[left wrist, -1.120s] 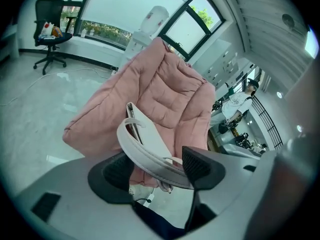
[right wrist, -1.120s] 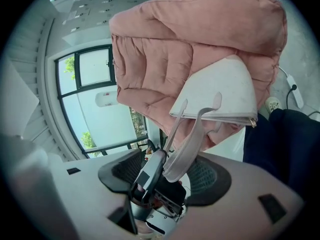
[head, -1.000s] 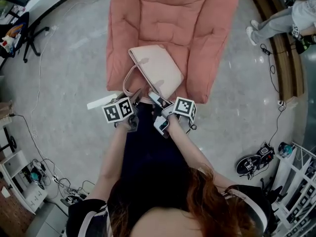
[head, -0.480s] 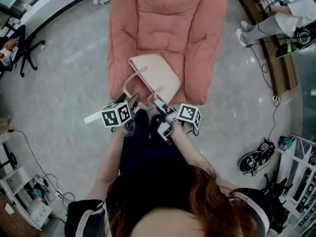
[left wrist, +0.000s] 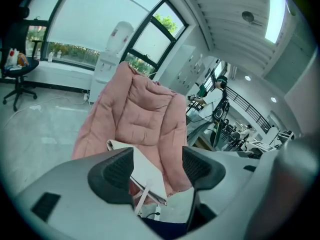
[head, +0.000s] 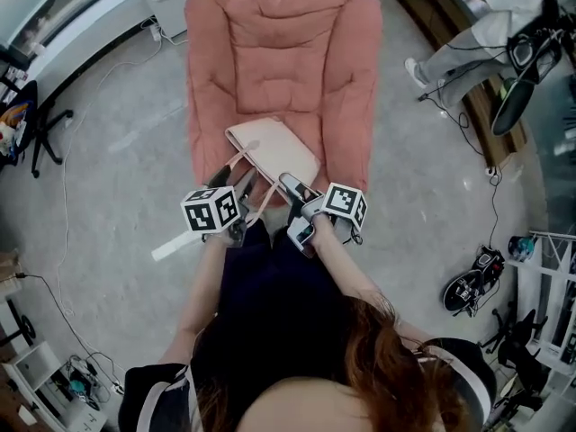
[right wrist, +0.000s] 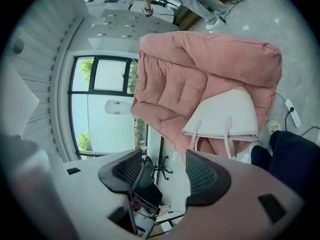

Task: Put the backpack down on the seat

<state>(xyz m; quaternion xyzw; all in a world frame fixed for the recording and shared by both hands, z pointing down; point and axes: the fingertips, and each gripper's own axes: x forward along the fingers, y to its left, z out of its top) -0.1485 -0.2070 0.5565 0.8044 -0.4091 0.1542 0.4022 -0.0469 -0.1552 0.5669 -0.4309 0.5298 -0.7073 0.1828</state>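
A pale pink handbag with two long handles (head: pixel 274 149) lies flat on the front of the salmon cushioned seat (head: pixel 279 52). My left gripper (head: pixel 236 181) is open at the bag's near left corner, beside a handle loop. In the left gripper view the bag (left wrist: pixel 145 170) and one strap show in the gap between the jaws, unclamped. My right gripper (head: pixel 295 207) is open just off the bag's near right corner. The right gripper view shows the bag (right wrist: pixel 227 114) on the seat (right wrist: pixel 200 74) ahead, apart from the jaws.
A white power strip (head: pixel 175 245) lies on the floor left of the seat. An office chair (head: pixel 36 120) stands far left. A seated person (head: pixel 486 25) and a bench are at the upper right. Cables, dark gear (head: pixel 468 286) and a white rack (head: pixel 549 277) sit to the right.
The head view has tilted so the whole seat back shows. Both grippers have stayed open at the bag's near edge. The bag has not visibly moved on the seat.
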